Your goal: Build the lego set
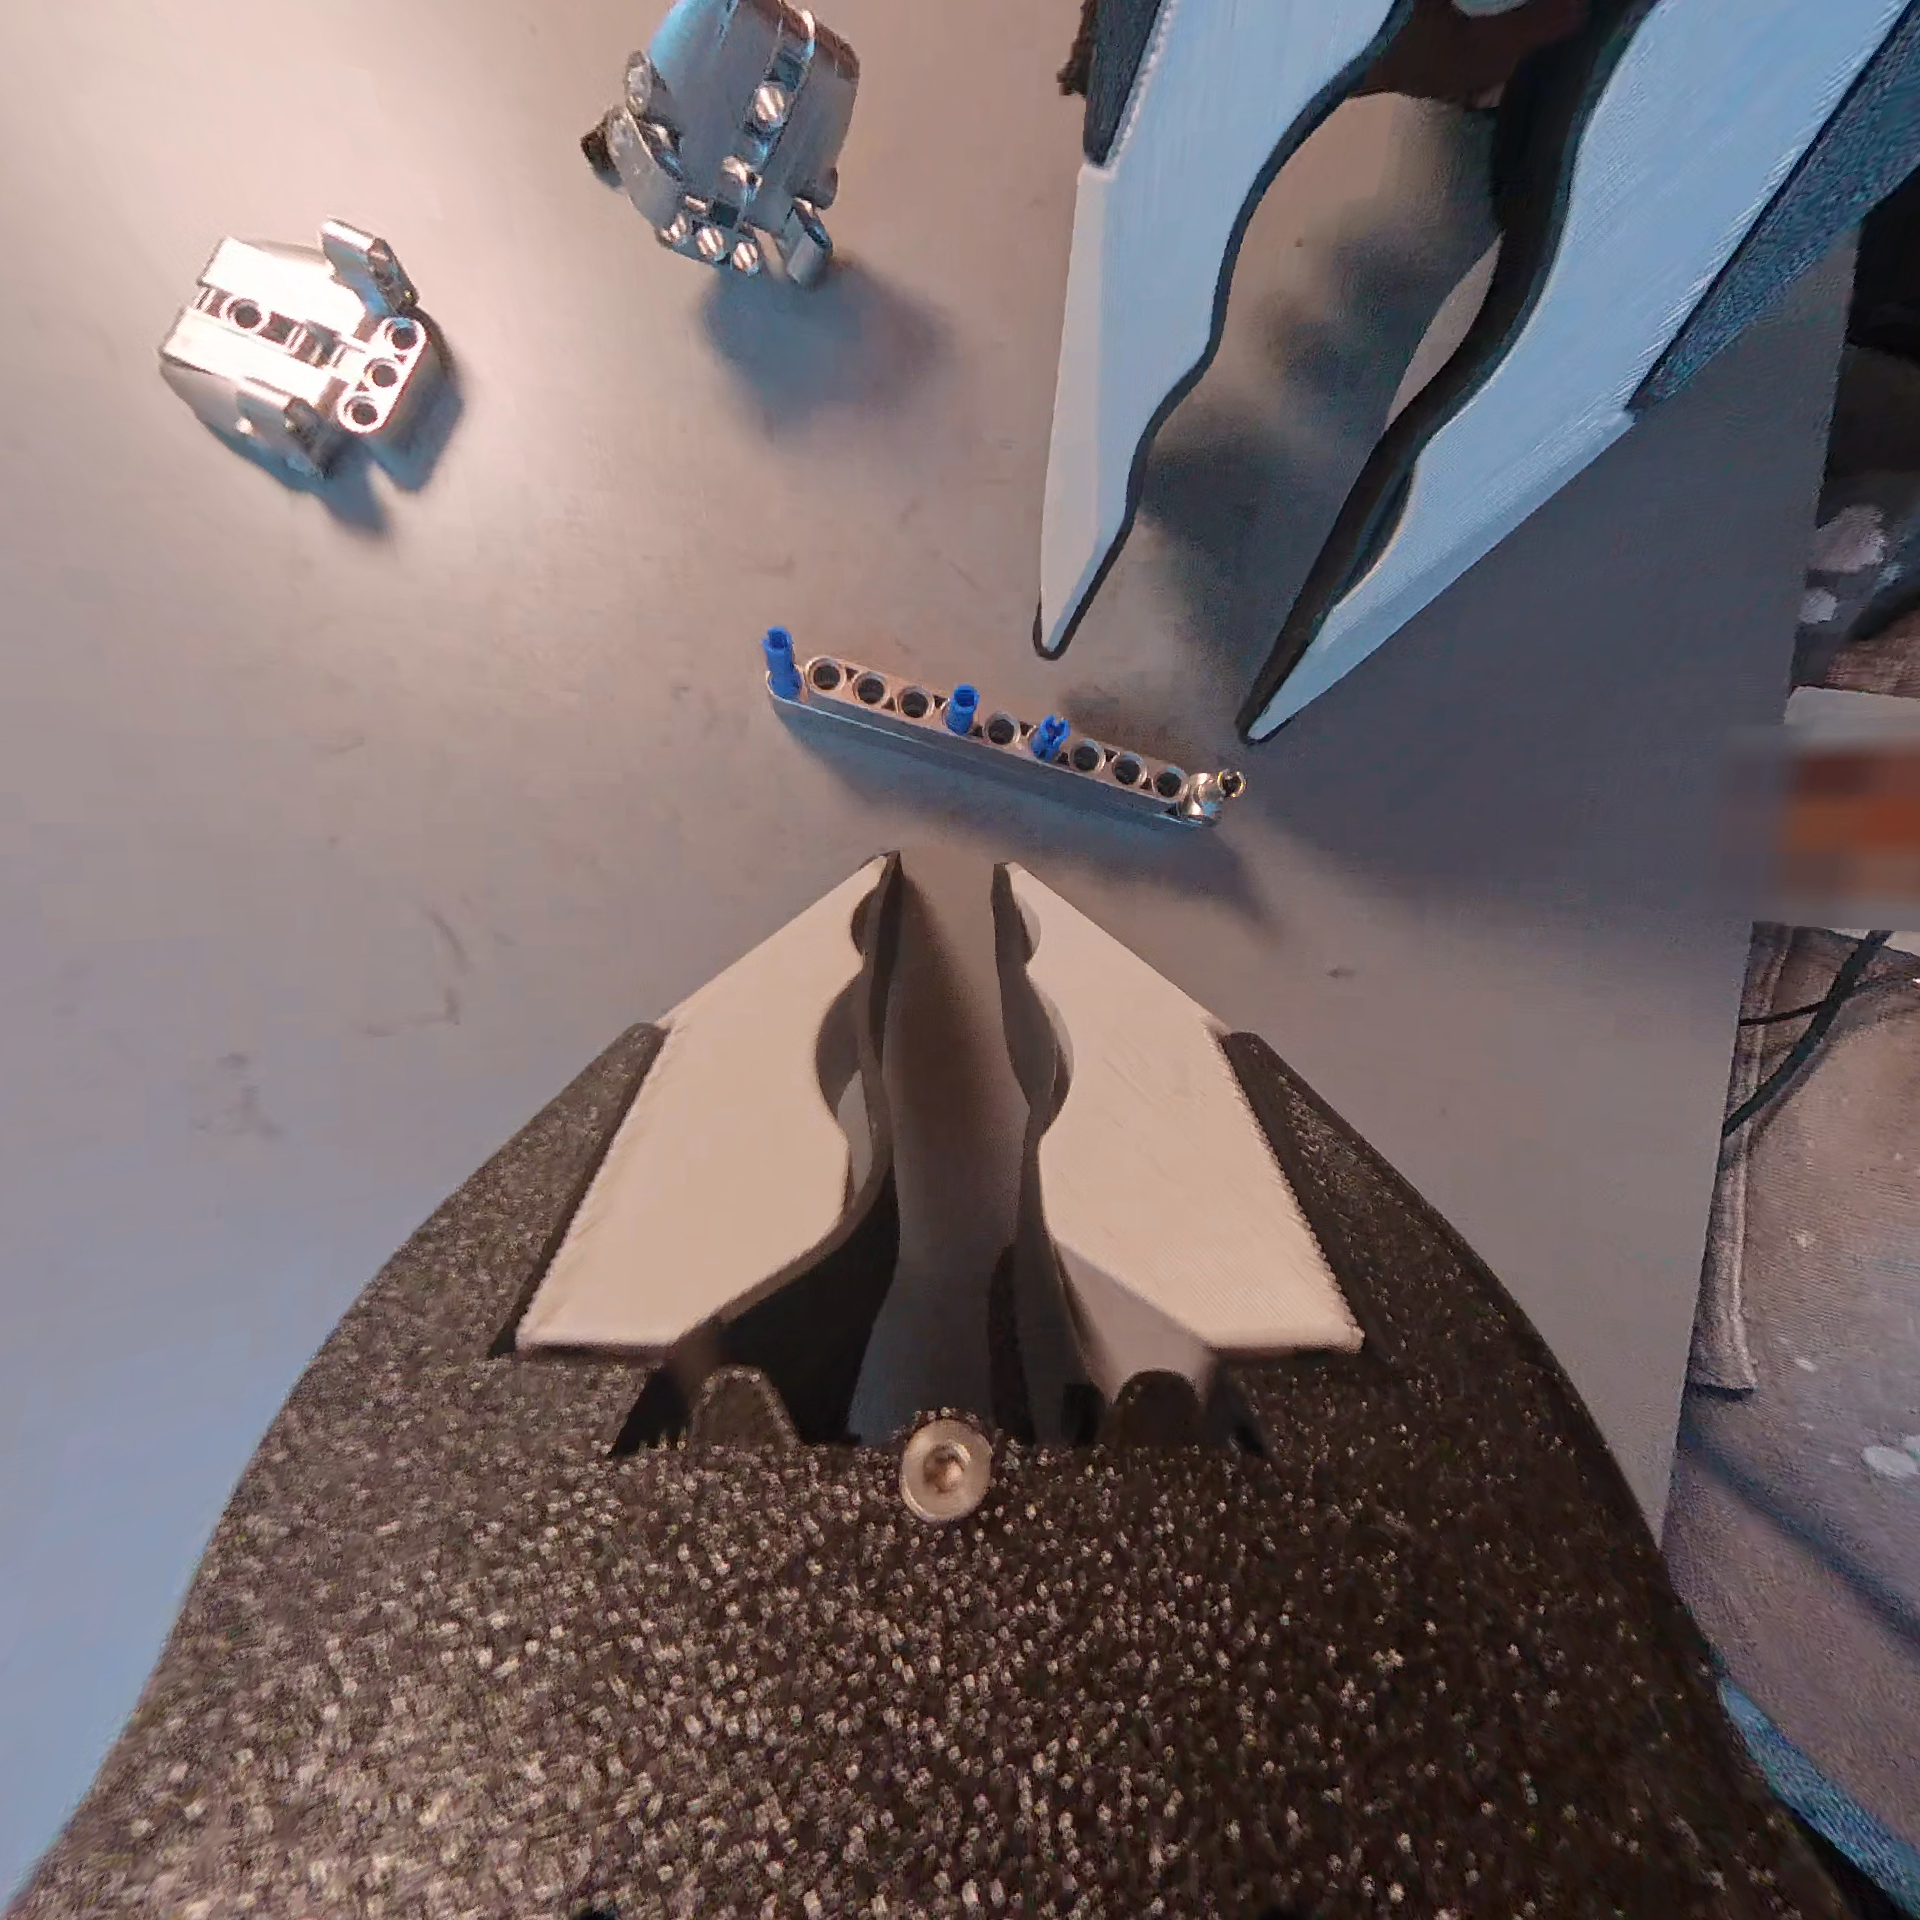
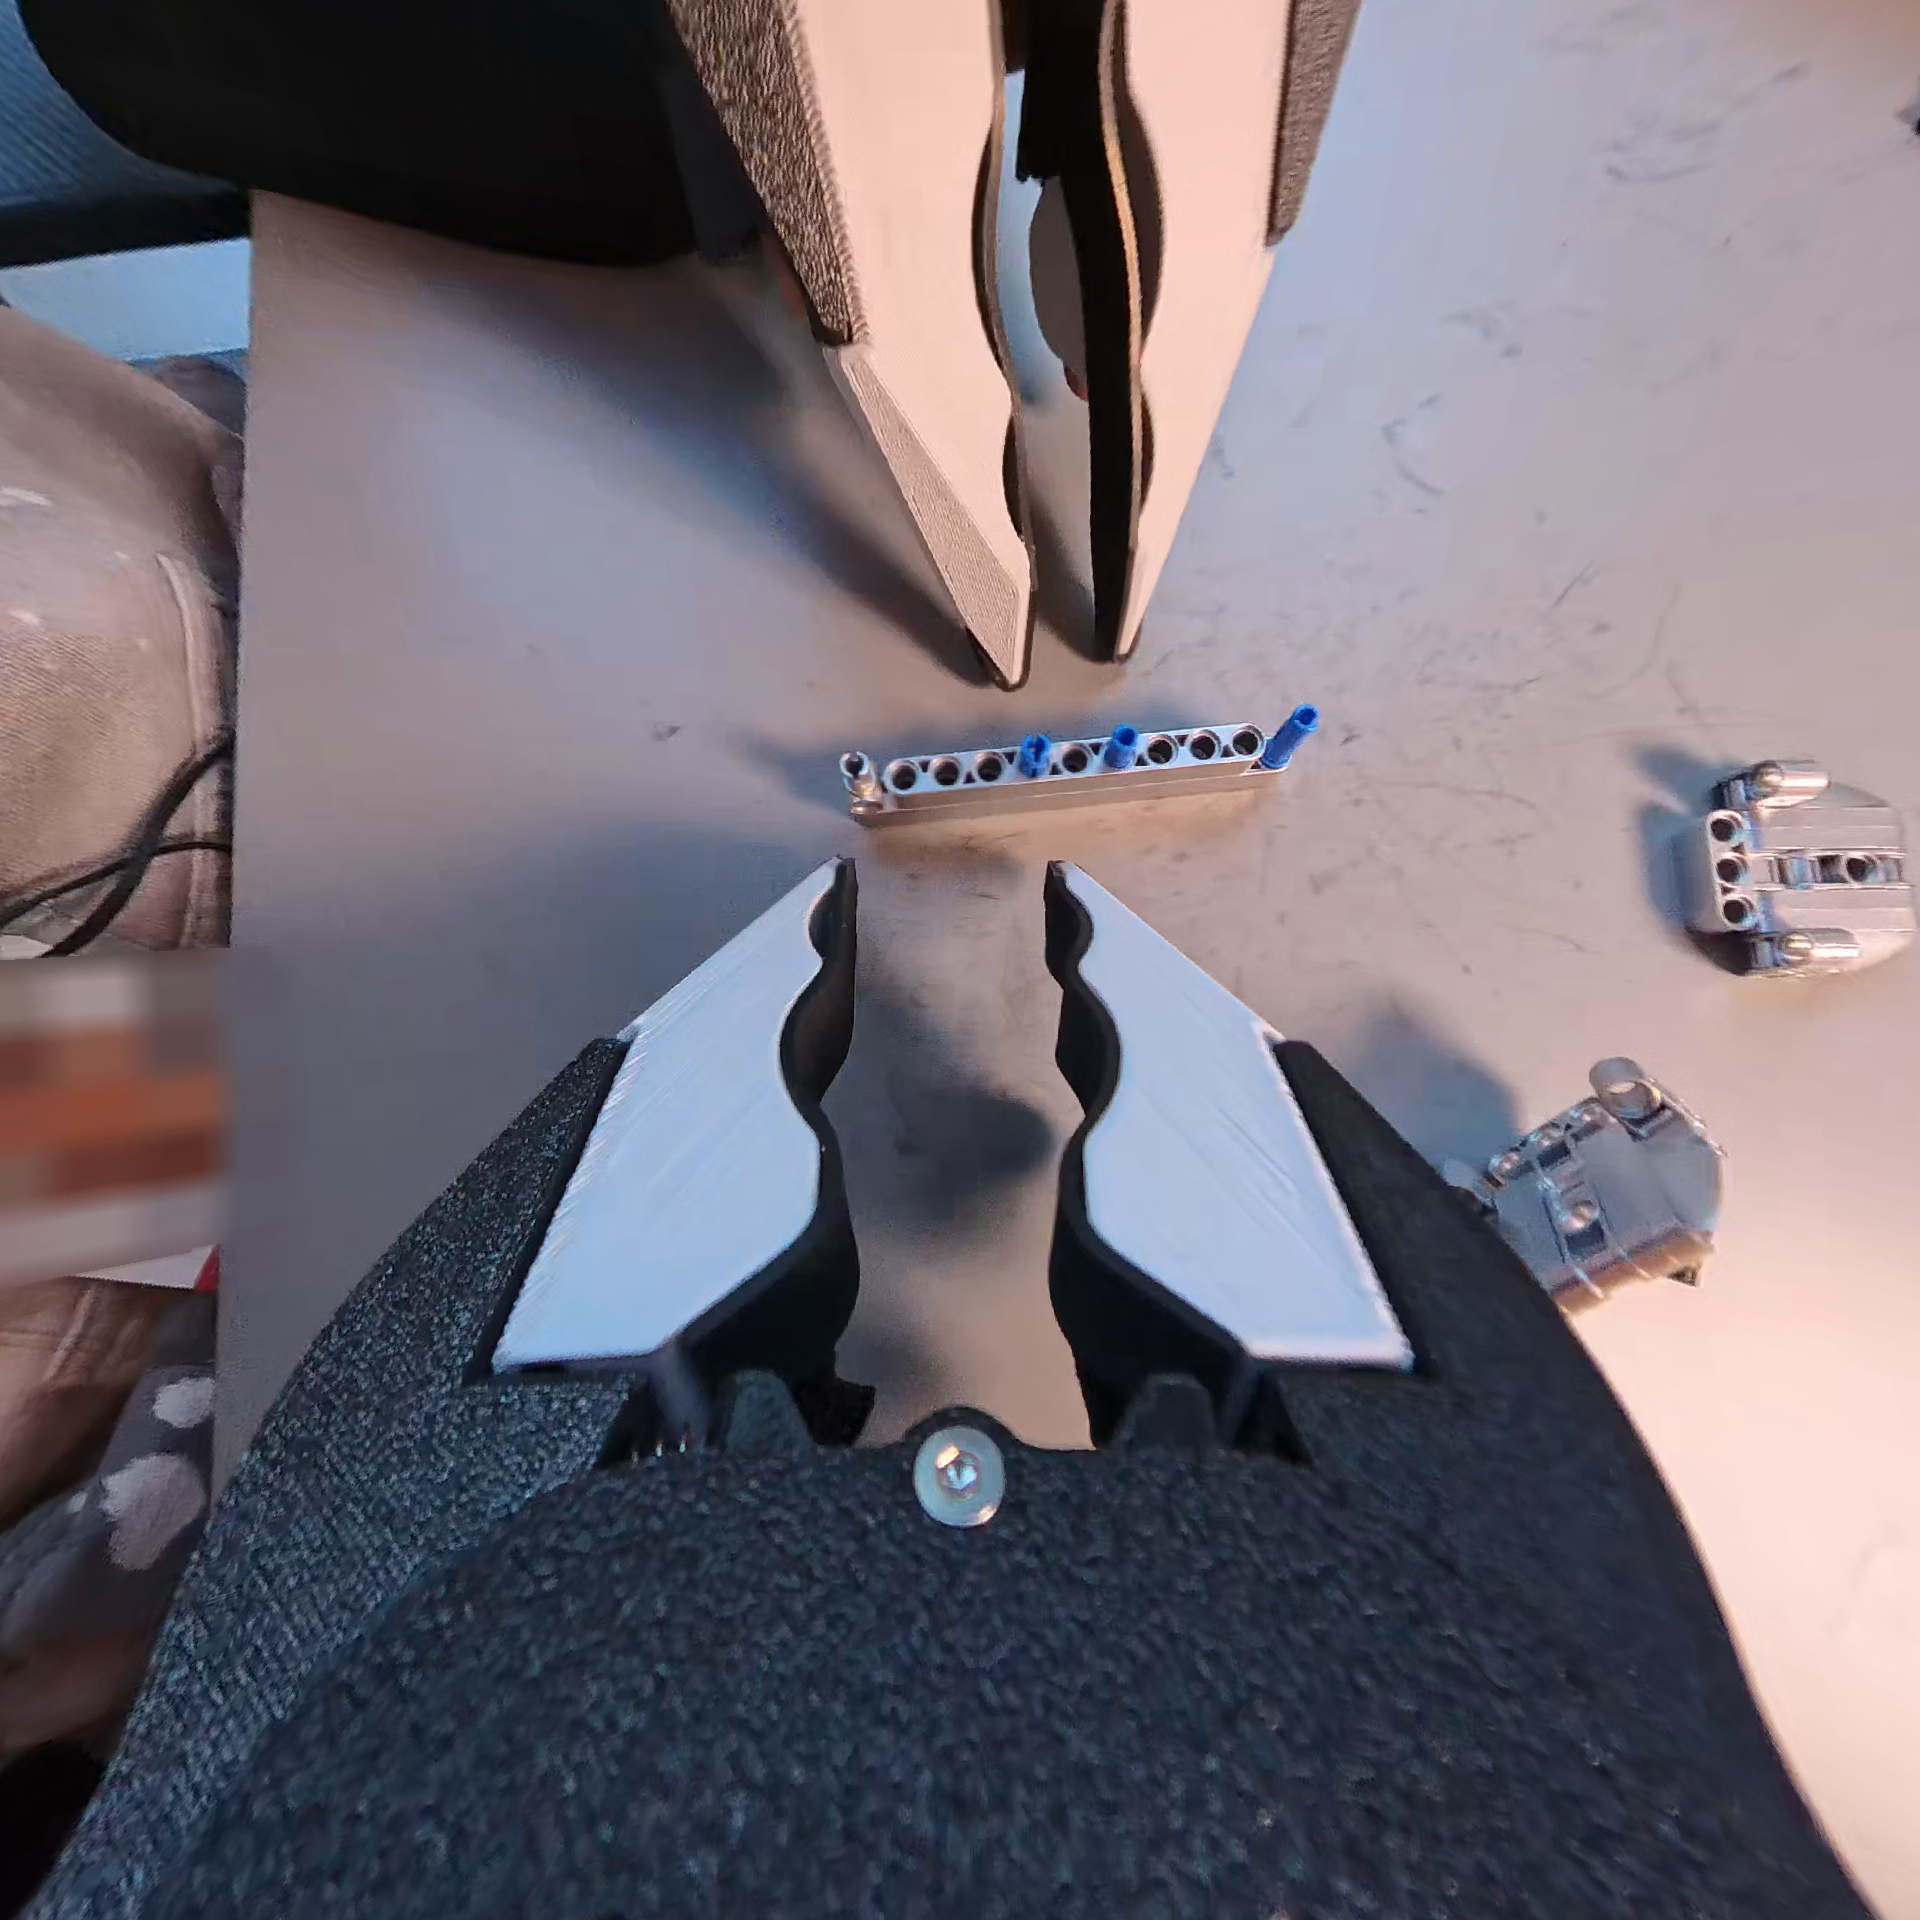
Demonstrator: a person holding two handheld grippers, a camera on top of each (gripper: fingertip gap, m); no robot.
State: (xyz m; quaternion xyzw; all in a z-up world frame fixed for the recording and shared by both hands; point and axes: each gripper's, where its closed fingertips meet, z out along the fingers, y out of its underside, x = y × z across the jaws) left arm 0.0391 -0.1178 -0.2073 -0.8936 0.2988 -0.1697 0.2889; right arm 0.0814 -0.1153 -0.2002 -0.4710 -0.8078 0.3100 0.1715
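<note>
Grey and scuffed, the matte tabletop (image 2: 1558, 416) carried a long grey perforated plastic beam (image 2: 1060, 777) studded with blue pins (image 2: 1120, 744), lying between the two grippers. The left gripper (image 1: 945, 860) hovered near it with jaws narrowly parted and empty; the right gripper (image 2: 951, 864) stood wider apart, empty. Two silvery brick assemblies (image 2: 1803, 871) sat aside, and cloth and dark cables (image 2: 114, 862) lay past the table edge.

Beam (image 2: 1065, 774) lies crosswise between tips of right gripper (image 2: 951, 868) and left gripper (image 2: 1060, 649); two block assemblies (image 2: 1803, 878) right.

Glossy plastic beam (image 1: 997, 740) w/ blue pins (image 1: 963, 704), matt smooth tabletop (image 1: 520, 831), grainy black gripper body (image 1: 935, 1662).
</note>
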